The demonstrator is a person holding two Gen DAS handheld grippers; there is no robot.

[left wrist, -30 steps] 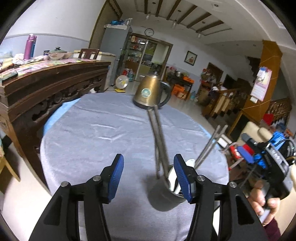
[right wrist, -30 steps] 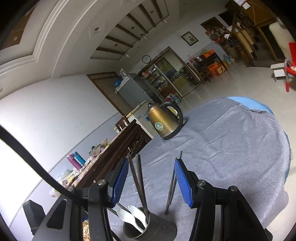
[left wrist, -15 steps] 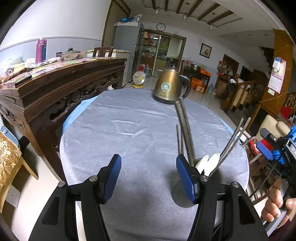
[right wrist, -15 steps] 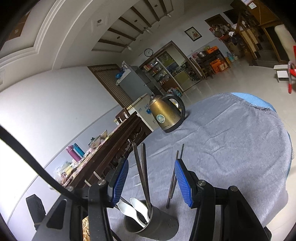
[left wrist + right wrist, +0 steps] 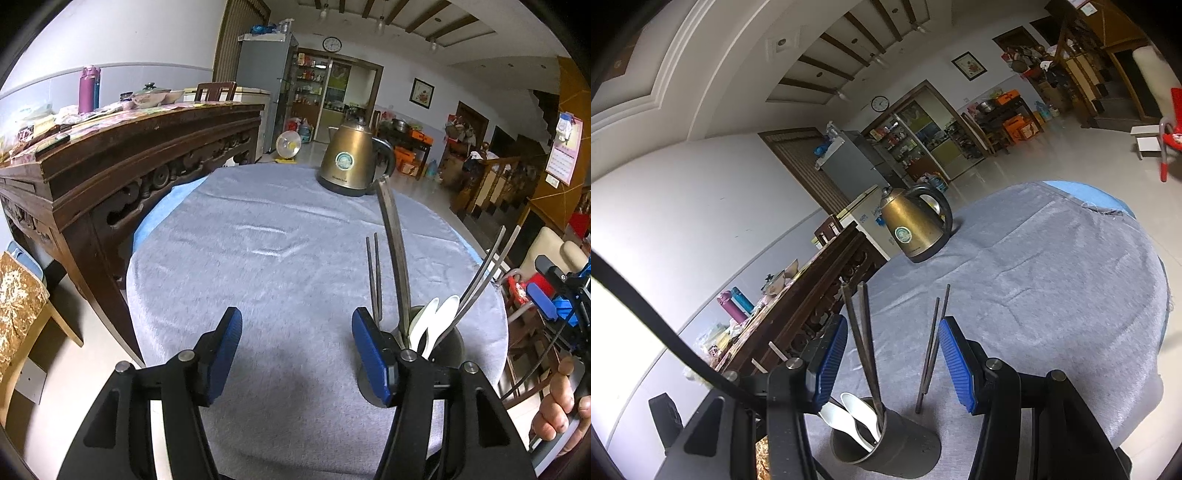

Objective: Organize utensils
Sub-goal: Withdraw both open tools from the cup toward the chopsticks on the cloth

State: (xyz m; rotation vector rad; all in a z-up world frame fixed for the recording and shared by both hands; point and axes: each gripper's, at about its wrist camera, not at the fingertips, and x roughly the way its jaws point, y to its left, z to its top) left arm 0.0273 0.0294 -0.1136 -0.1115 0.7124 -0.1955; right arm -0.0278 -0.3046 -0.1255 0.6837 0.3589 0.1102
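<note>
Risk notes, fast. Metal utensil holder [image 5: 905,446] stands on the grey tablecloth [image 5: 1052,295] near the table's edge on our side, well apart from the brass kettle [image 5: 916,225]. It holds two white spoons [image 5: 857,410] and a dark flat chopstick pair [image 5: 864,332]; the left view also shows a silver pair [image 5: 484,266] leaning out to the side.

A thin dark chopstick pair [image 5: 932,347] stands nearly upright just beside the holder. Its lower end seems to land outside the holder wall. We cannot tell what props it.

Left gripper [image 5: 295,325] is spread with only cloth in the gap. Its right-side pad sits just in front of the holder. Right gripper [image 5: 892,332] is spread too. Both dark pairs show in its gap, but the pads press on nothing.

What we think could go wrong:
- Holder tips. It looks tall and top-heavy with long sticks leaning out, so a nudge from either gripper could send it over the nearby edge.
- Thin pair falls or scissors apart if the right pads close off-centre, since slim smooth sticks slide easily.
- Right fingers could snag the flat pair and lever the holder.
- The two grippers crowd one spot and may collide.
</note>
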